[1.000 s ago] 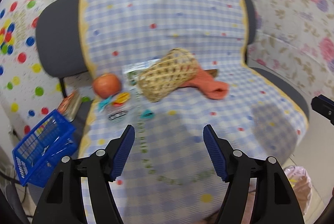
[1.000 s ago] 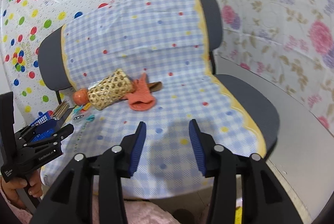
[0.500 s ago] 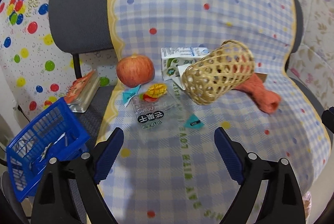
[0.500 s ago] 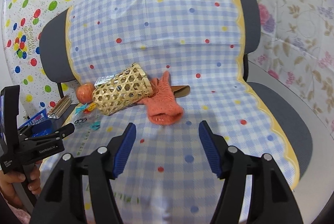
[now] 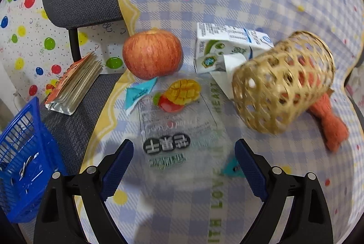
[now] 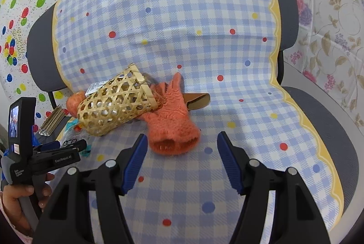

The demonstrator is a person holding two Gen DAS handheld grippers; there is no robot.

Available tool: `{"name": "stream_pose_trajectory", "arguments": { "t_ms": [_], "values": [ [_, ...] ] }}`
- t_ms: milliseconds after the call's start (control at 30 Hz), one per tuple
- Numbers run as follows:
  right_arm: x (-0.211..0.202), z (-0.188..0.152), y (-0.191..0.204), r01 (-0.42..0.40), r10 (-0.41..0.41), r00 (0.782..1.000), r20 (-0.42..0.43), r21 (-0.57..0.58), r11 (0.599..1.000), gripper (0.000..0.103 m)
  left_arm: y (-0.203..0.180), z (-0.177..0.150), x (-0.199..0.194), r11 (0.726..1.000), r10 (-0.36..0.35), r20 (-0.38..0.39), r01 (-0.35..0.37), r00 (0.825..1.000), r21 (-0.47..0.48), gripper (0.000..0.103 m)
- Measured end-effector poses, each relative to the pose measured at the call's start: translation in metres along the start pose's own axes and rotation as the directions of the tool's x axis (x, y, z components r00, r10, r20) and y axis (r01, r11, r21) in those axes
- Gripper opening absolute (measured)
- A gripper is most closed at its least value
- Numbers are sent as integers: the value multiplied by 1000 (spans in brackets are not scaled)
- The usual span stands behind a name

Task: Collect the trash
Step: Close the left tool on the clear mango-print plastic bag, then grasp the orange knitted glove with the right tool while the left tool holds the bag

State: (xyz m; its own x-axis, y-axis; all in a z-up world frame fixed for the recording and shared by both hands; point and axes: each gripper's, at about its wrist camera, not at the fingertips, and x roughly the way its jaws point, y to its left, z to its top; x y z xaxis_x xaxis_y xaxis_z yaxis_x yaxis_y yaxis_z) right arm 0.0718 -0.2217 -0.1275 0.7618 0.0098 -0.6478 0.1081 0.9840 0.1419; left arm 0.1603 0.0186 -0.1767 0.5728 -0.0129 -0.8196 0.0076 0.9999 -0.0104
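A clear plastic wrapper [image 5: 173, 125] with a mango picture lies flat on the checked cloth. A small teal wrapper [image 5: 138, 94] and a teal scrap [image 5: 232, 168] lie next to it, and an opened milk carton [image 5: 225, 48] sits behind. My left gripper [image 5: 183, 146] hovers just above the clear wrapper, open, nothing between its fingers. A brown cardboard piece [image 6: 198, 99] pokes out behind an orange glove [image 6: 173, 116]. My right gripper [image 6: 182, 137] is open over the glove's cuff, apart from it.
A wicker basket [image 5: 282, 82] lies on its side against the carton and glove. A red apple [image 5: 152, 54] sits at the seat's back left. A booklet [image 5: 75, 82] rests on the grey seat edge, a blue basket [image 5: 22, 153] beside the chair. A hand [image 6: 13, 196] holds the left tool.
Both grippers came forward and down toward the seat, and both jaws opened wider. The left now hangs over the clear wrapper, the right over the glove.
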Motion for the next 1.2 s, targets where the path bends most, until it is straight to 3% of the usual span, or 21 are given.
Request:
{"name": "stream_pose_trajectory", "arguments": {
  "t_ms": [200, 367, 433, 533, 633, 833, 967, 1133, 1200],
  "values": [
    [8, 3, 2, -17, 17, 1000, -9, 2, 1000, 63, -4, 8, 18, 1000, 7, -49, -8, 999, -18, 95],
    [8, -2, 2, -26, 26, 999, -22, 3, 1000, 63, 10, 1, 19, 997, -55, -61, 52, 997, -59, 93],
    [6, -5, 1, -30, 30, 999, -28, 6, 1000, 63, 13, 0, 16, 997, -66, -60, 63, 996, -48, 80],
    [2, -8, 2, -31, 31, 999, -32, 5, 1000, 63, 16, -3, 6, 996, -88, -43, 87, 995, -28, 40],
    [-3, -10, 3, -33, 33, 999, -30, -2, 999, 63, 19, -7, -12, 991, -133, 2, 133, 991, -5, 29],
    [-11, -9, 3, -30, 30, 999, -18, -13, 999, 62, 13, -20, -72, 984, -175, 142, 170, 974, 43, 14],
    [-9, -8, 3, -36, 36, 999, -21, -12, 999, 48, 9, -21, -101, 980, -196, 223, 185, 955, 68, 12],
    [-5, -2, 14, -77, 77, 997, -14, -23, 997, 48, 4, -6, -109, 980, -193, 266, 175, 944, 90, 12],
    [-3, 3, 20, -87, 87, 996, -7, -31, 996, 52, 4, -1, -106, 981, -187, 269, 169, 945, 90, 12]
  ]
}}
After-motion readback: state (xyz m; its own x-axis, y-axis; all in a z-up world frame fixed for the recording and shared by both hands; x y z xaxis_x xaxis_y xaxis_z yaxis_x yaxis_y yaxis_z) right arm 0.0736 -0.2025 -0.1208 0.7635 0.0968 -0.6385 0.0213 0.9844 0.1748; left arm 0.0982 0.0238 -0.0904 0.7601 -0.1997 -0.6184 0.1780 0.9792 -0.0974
